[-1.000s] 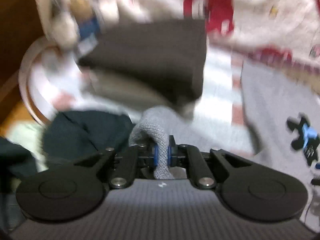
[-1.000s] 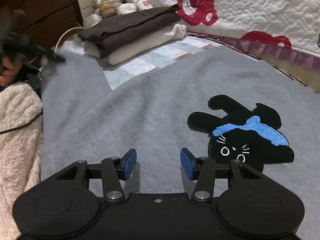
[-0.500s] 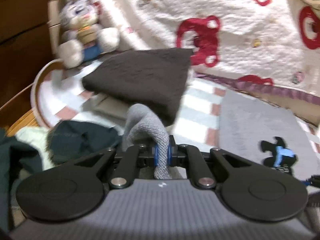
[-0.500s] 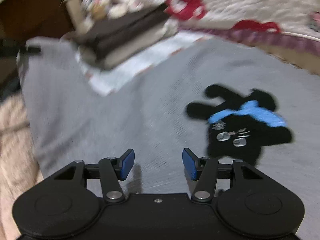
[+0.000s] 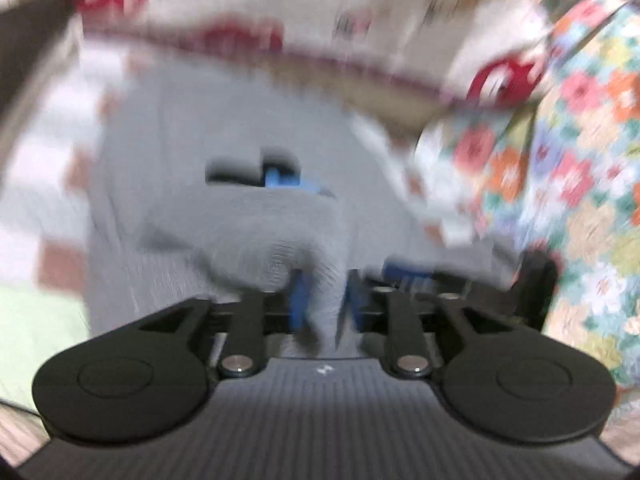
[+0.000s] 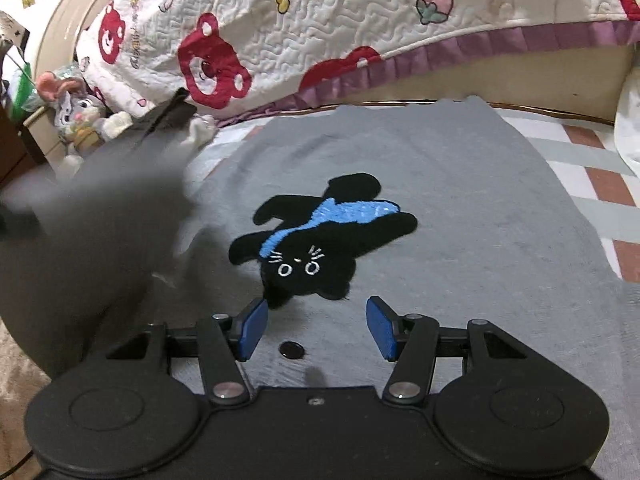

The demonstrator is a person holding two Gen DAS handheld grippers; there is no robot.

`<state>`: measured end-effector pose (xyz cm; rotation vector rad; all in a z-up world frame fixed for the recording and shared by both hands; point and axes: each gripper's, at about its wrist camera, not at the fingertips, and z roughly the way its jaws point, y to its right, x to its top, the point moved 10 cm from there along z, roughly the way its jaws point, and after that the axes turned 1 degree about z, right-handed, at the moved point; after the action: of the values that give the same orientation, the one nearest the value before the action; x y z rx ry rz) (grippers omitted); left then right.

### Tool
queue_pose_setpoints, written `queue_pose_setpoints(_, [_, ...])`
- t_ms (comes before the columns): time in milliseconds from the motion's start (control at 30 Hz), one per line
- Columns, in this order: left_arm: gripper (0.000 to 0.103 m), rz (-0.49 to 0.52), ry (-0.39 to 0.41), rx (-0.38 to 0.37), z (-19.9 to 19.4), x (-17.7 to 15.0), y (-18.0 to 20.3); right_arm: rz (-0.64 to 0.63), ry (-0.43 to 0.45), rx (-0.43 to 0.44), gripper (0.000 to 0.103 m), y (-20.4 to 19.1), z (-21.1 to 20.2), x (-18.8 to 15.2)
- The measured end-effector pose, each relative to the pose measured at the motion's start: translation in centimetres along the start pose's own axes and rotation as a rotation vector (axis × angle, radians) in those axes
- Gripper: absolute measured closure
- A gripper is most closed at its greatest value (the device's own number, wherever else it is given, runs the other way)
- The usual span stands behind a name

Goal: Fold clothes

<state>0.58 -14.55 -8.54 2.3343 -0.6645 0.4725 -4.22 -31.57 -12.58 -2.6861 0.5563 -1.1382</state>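
**Grey sweater spread on the bed, one fold of it between the left claw's parting jaws**

The grey sweater (image 6: pixel 420 184) lies flat across the bed, its front up, with a black cat patch (image 6: pixel 320 240) wearing a blue band in the middle of it. Under the sweater shows a checked sheet (image 6: pixel 592 160) in white, grey and brick-red squares. Beyond its far edge a white quilt (image 6: pixel 320 20) printed with red bears hangs down, trimmed in purple.

The right claw (image 6: pixel 316 326) hovers low over the sweater just short of the cat patch, jaws spread wide with nothing between the blue pads — only grey knit and a small dark button (image 6: pixel 291 349) below them. To its left a blurred grey flap of the sweater (image 6: pixel 100 220) is lifted off the bed. Behind that flap a plush rabbit (image 6: pixel 76 112) sits by the bed's edge, next to a dark folded garment (image 6: pixel 168 114).

The left wrist view is heavily smeared. The left claw (image 5: pixel 326 300) has a bunched ridge of the grey knit between its blue pads; its jaws have just been opening, and a gap now shows on the right pad's side, so the cloth looks loose rather than pinched — the blur keeps that from being certain. Past it the cat patch shows, and a flowered cloth (image 5: pixel 560 160) fills the right edge.
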Motion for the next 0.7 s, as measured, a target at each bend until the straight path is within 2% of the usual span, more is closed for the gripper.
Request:
queue_pose_setpoints(100, [0.070, -0.033, -0.046, 0.022, 1.9, -1.7, -0.9, -0.022, 0.002, -0.011, 0.043, -0.3, -0.1, 0.1])
queue_pose_setpoints(200, [0.059, -0.054, -0.009, 0.055, 0.9, -1.9, -2.6, -0.040, 0.005, -0.017, 0.043, -0.6, -0.3, 0.2])
queue_pose_setpoints(300, [0.058, -0.081, 0.035, 0.133, -0.2, -1.2, -5.3, -0.038, -0.007, 0.010, 0.043, -1.6, 0.2, 0.2])
queue_pose_setpoints(400, [0.057, -0.134, 0.029, 0.177, -0.3, -0.5, -8.1, -0.039, -0.021, 0.039, 0.043, -2.7, 0.6, 0.2])
queue_pose_setpoints(467, [0.057, -0.147, 0.027, 0.189, -0.1, 0.5, -9.7, -0.089, -0.059, 0.092, 0.043, -5.0, 1.4, 0.1])
queue_pose_setpoints(533, [0.057, -0.101, 0.024, 0.237, 0.2, 2.1, -11.0, -0.143, -0.097, 0.143, 0.042, -7.3, 2.1, -0.1])
queue_pose_setpoints(633, [0.054, -0.015, -0.017, 0.308, 1.2, 3.6, -13.0, -0.306, -0.183, 0.136, 0.038, -10.9, 4.1, -0.7])
queue_pose_setpoints(700, [0.052, -0.023, -0.063, 0.306, 2.2, 2.9, -14.1, -0.407, -0.233, 0.096, 0.038, -12.1, 5.8, -1.5])
